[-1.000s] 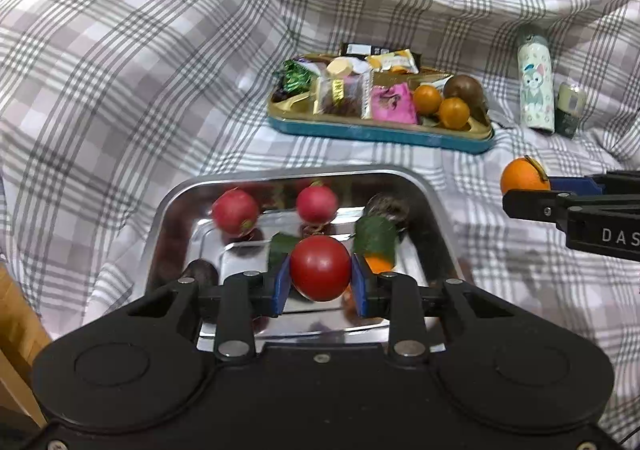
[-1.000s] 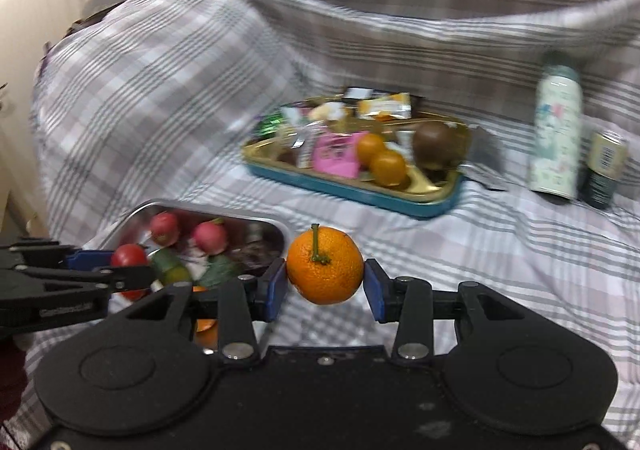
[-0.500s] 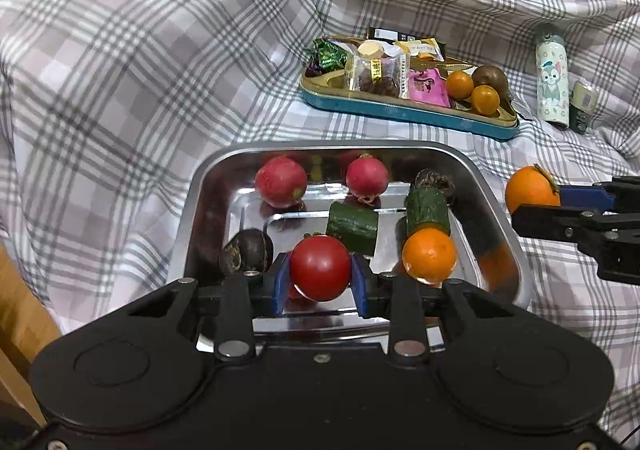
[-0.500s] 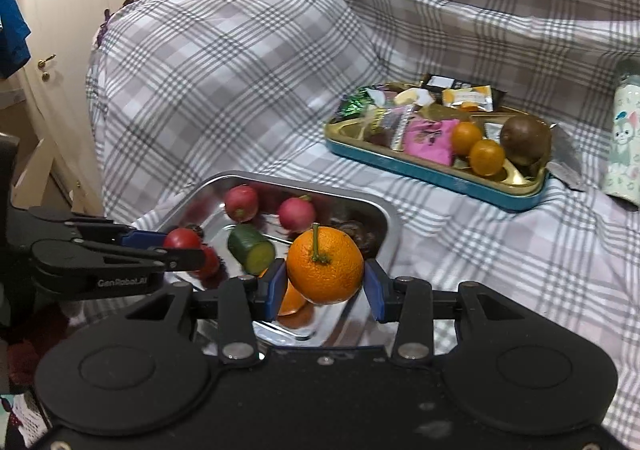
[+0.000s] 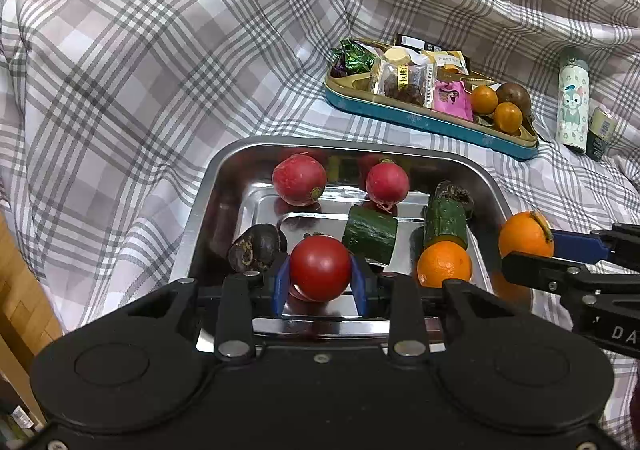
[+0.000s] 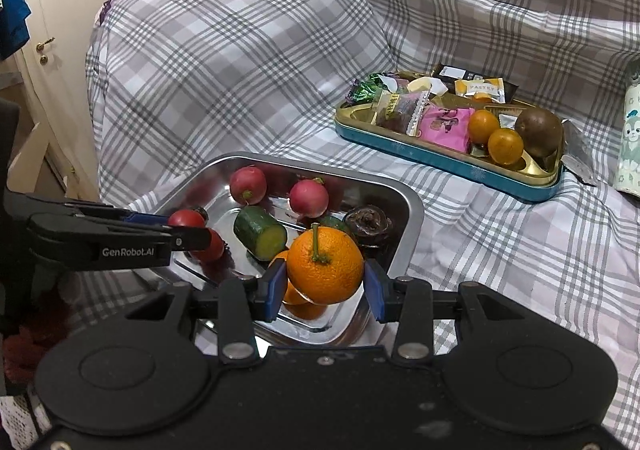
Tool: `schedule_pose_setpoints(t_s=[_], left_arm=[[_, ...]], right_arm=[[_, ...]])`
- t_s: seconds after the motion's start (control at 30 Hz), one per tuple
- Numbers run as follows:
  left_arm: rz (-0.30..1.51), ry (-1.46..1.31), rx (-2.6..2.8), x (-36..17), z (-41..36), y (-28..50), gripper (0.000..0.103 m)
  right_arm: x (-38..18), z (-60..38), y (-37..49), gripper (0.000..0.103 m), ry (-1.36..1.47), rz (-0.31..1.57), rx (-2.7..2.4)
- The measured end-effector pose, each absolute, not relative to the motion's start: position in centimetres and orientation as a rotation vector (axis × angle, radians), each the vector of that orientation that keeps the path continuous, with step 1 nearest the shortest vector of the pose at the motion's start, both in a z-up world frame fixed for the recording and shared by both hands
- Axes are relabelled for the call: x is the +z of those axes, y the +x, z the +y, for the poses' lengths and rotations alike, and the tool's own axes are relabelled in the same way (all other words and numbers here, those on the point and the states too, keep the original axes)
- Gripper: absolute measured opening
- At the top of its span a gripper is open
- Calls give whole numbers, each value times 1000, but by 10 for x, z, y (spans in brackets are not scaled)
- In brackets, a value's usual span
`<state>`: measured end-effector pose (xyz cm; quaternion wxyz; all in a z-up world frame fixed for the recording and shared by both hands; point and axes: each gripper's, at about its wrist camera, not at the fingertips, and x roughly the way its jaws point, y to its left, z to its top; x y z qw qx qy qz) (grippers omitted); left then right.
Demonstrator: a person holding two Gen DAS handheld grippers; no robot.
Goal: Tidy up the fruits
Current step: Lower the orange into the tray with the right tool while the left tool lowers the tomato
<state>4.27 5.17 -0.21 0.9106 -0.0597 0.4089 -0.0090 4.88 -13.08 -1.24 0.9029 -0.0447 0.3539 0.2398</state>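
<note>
A steel tray (image 5: 208,210) lies on the plaid cover and holds two radishes (image 5: 299,180), two cucumber pieces (image 5: 370,236), a dark fruit (image 5: 256,248) and an orange (image 5: 444,264). My left gripper (image 5: 320,282) is shut on a red tomato (image 5: 320,268) just above the tray's near left part. My right gripper (image 6: 325,290) is shut on a stemmed orange (image 6: 325,270) above the tray's near right corner (image 6: 416,210). The left wrist view shows that orange (image 5: 526,236) at the tray's right rim. In the right wrist view the tomato (image 6: 186,219) shows partly behind a left finger.
A teal tin (image 5: 420,122) at the back right holds wrapped snacks, two small oranges (image 5: 496,108) and a kiwi (image 5: 514,96). A patterned bottle (image 5: 573,106) and a small can (image 5: 600,134) stand to its right. A white door (image 6: 48,50) is at far left.
Both grippers have come in over the steel tray and sunk a little, each still holding its fruit. The right one has moved left from the open cover to the tray's corner.
</note>
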Motion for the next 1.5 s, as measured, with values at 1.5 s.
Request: schedule_pose_setpoints(t_s=[1.5], left_arm=[[801,-28,-18,5,37,37,42]], right_arm=[[-8,-129,46,45,-96,685,435]])
